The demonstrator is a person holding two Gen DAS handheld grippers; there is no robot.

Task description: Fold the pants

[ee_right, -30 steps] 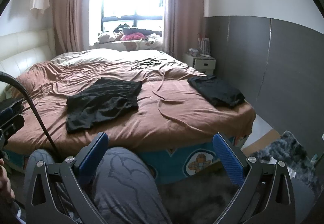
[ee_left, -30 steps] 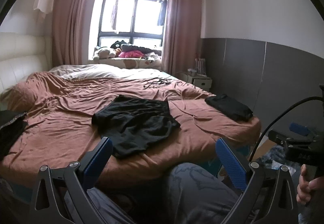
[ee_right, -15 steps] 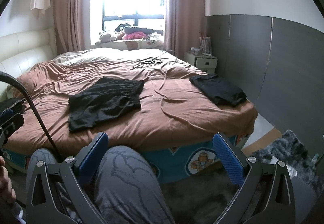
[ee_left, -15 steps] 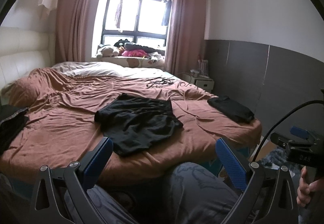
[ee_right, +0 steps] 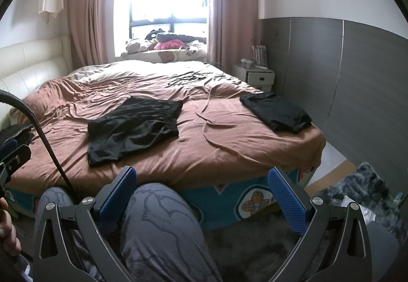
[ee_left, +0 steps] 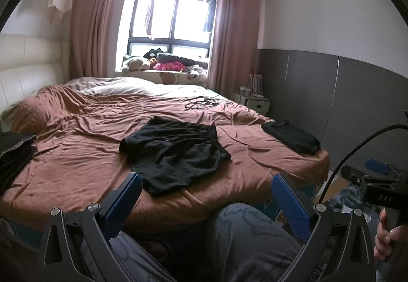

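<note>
Bright window (ee_left: 173,19), pink curtains (ee_left: 100,17), brown-sheeted bed (ee_left: 76,154), grey wall panels (ee_right: 357,73)

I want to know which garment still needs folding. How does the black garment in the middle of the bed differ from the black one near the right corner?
The middle garment lies spread open and wrinkled, with an uneven outline; the corner garment is a compact, neat rectangle that looks folded. The middle garment covers more of the bed than the corner garment. Both are black and rest flat on the brown sheet, untouched by either gripper.
</note>
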